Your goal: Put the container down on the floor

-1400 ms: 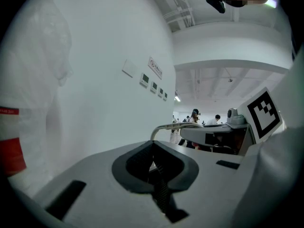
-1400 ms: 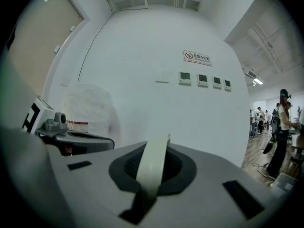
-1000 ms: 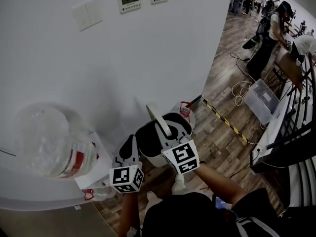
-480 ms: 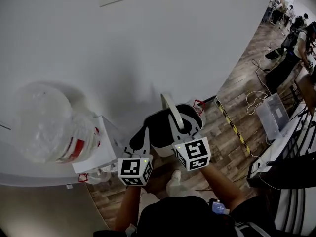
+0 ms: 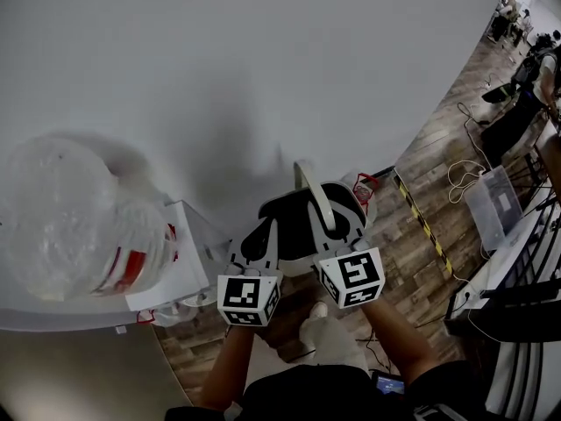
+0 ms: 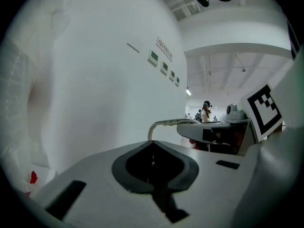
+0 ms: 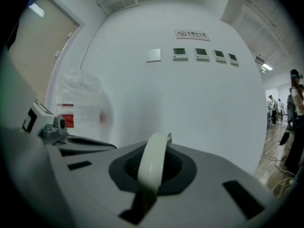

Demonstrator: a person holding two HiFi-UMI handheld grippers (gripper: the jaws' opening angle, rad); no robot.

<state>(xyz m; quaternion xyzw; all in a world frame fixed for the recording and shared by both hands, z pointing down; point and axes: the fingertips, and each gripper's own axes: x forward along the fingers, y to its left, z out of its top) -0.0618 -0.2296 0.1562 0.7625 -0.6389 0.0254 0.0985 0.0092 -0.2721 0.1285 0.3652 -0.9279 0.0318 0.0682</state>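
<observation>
A white container (image 5: 294, 222) with a dark inside hangs above the wooden floor (image 5: 412, 235), close to the curved white wall. Its white strap handle (image 5: 308, 187) stands upright. My right gripper (image 5: 337, 231) is shut on that handle, which runs between the jaws in the right gripper view as a white band (image 7: 154, 167). My left gripper (image 5: 260, 235) is at the container's left rim with its jaws closed on it. In the left gripper view the handle (image 6: 166, 123) arches just beyond the closed left gripper (image 6: 153, 167).
A big clear plastic bag (image 5: 70, 217) with a red and white label lies on a white ledge at the left, beside a white box (image 5: 180, 253). Yellow-black tape (image 5: 425, 222), cables and a clear bin (image 5: 495, 204) lie on the floor at the right. People stand far off.
Both grippers and the container have sunk together towards the floor. The wall panels have slid out of the top of the head view.
</observation>
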